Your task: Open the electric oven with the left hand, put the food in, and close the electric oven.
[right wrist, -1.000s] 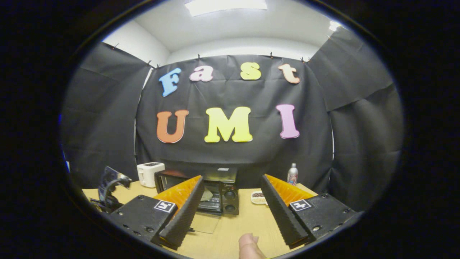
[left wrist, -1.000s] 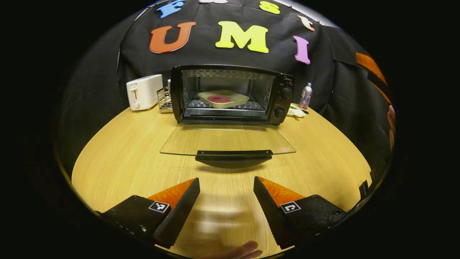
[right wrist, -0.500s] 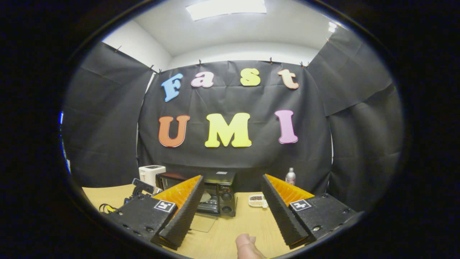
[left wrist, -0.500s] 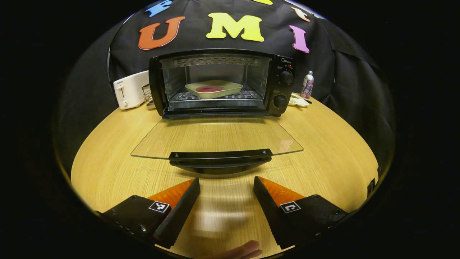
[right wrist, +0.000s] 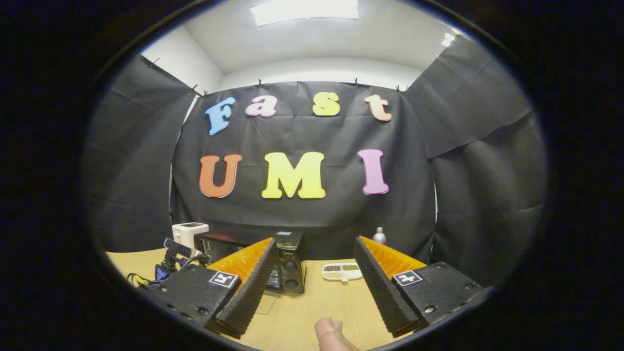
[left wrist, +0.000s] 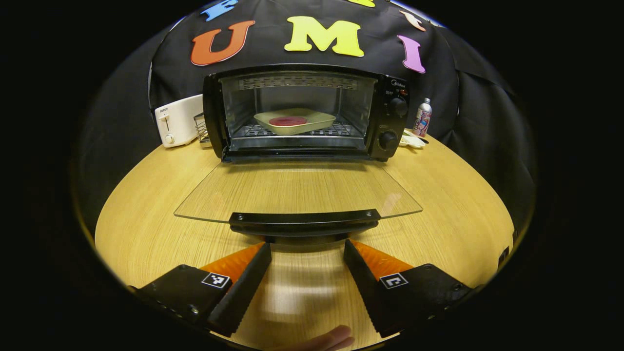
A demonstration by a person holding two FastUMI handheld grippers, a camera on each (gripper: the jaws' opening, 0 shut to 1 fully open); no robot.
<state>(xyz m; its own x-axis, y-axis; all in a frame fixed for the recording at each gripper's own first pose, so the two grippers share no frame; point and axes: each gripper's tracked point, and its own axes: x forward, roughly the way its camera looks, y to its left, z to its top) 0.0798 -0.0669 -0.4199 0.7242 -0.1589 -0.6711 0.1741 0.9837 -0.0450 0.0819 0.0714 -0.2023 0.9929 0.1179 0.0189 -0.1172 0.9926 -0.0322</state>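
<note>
Fingertips of a person's hand (left wrist: 325,340) edge in at six o'clock in the left gripper view, just behind the left gripper (left wrist: 307,285), whose black-and-orange fingers stand spread wide with nothing between them. Their tips sit right below the black bar handle (left wrist: 304,222) of the clear glass oven door (left wrist: 297,187), which lies folded flat over the round light wooden table (left wrist: 146,214). Beyond the door, at twelve o'clock, the black electric oven (left wrist: 304,114) stands open with the cream rectangular tray holding a red disc of food (left wrist: 293,120) on its wire rack. A white toaster (left wrist: 178,124) stands at ten o'clock beside a small wire rack (left wrist: 201,131); a silver printed bottle (left wrist: 422,117) and a white dish (left wrist: 412,141) sit at two o'clock. In the right gripper view the right gripper (right wrist: 314,287) is likewise wide apart and empty, a thumb (right wrist: 331,334) at six o'clock, the other gripper's rig (right wrist: 168,256) at nine. Compared with half a second ago, the door handle has drawn closer to the left fingers, and the right gripper view has swung slightly, sliding the oven leftward.
</note>
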